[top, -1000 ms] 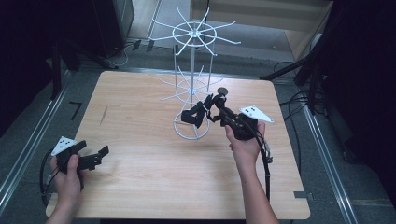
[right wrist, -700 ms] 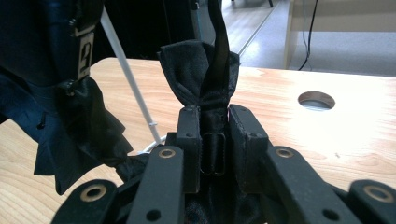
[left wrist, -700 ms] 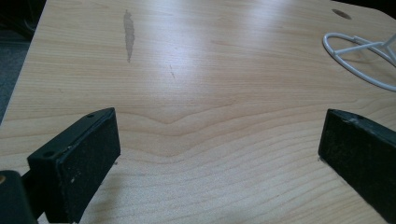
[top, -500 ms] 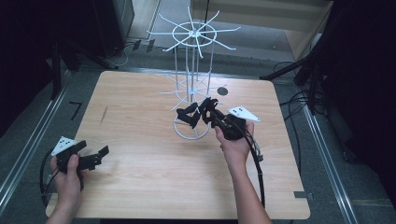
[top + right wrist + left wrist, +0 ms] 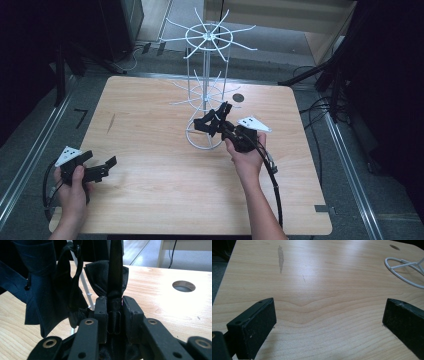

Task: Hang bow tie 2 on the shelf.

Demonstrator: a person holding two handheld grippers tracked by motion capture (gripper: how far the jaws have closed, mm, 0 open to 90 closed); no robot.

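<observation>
The right gripper (image 5: 218, 121) has dropped toward the white wire rack (image 5: 205, 112) since a second ago, jaws clamped on a black bow tie (image 5: 111, 293) (strap pinched between the pads), now at the rack's base ring. It looks taken off its hook; the left gripper (image 5: 102, 167), wide open and empty, waits well left of the rack.

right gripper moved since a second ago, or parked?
Yes. In the high view the right gripper, shut on a black bow tie, has drifted left and toward the person against the white wire rack: it sat right of the pole, now over the base ring.
</observation>
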